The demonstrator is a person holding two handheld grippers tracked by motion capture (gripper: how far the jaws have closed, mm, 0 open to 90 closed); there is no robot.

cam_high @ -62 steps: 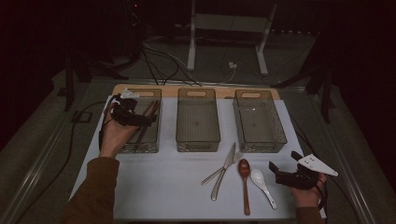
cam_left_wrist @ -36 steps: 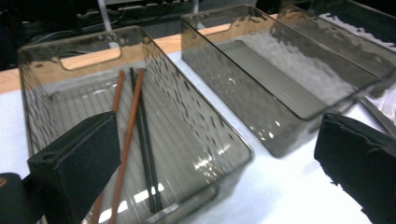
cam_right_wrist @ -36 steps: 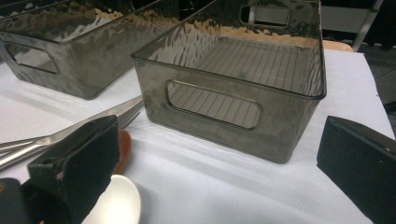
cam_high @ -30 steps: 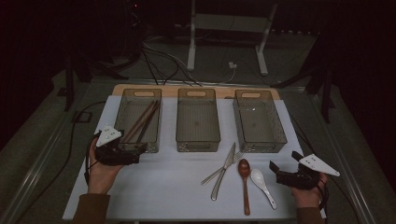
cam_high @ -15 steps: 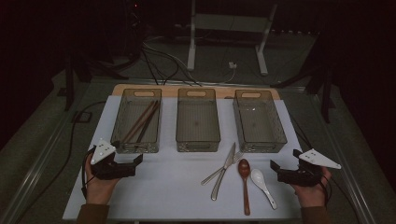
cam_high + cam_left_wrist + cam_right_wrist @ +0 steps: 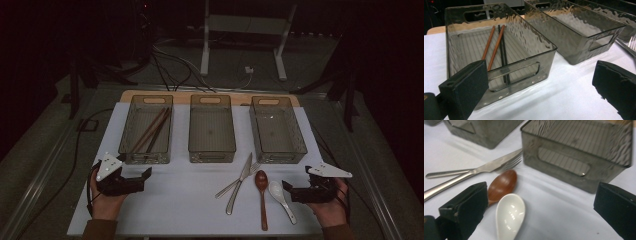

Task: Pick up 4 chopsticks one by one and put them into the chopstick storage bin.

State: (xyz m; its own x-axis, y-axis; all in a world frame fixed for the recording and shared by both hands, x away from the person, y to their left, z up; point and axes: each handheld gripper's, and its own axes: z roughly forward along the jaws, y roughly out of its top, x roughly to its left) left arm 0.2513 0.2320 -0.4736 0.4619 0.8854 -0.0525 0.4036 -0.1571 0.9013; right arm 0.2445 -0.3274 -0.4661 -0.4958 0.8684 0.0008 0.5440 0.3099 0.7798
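Three grey bins [image 6: 212,129] line the mat's far edge at twelve o'clock; your left gripper [image 6: 131,182] rests empty at eight, jaws apart, open mat around it. Your right gripper [image 6: 296,191], jaws apart, sits at four beside the white spoon [image 6: 280,195], whose long axis runs toward you.

From the left gripper view, chopsticks [image 6: 495,46] lie lengthwise in the nearest bin [image 6: 524,72].

From the right gripper view, the white spoon's bowl lies between the spread jaws, just beside a wooden spoon [image 6: 501,185]. No writing is readable.

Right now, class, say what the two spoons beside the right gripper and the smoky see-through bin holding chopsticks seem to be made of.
Glossy white spoon: likely glazed ceramic, perhaps melamine; sharp bright highlights on its bowl.
Reddish-brown spoon: probably lacquered wood; warm tone, soft sheen.
Smoky see-through bin: tinted clear plastic, glossy and rippled; the brown and black chopsticks show through its wall.
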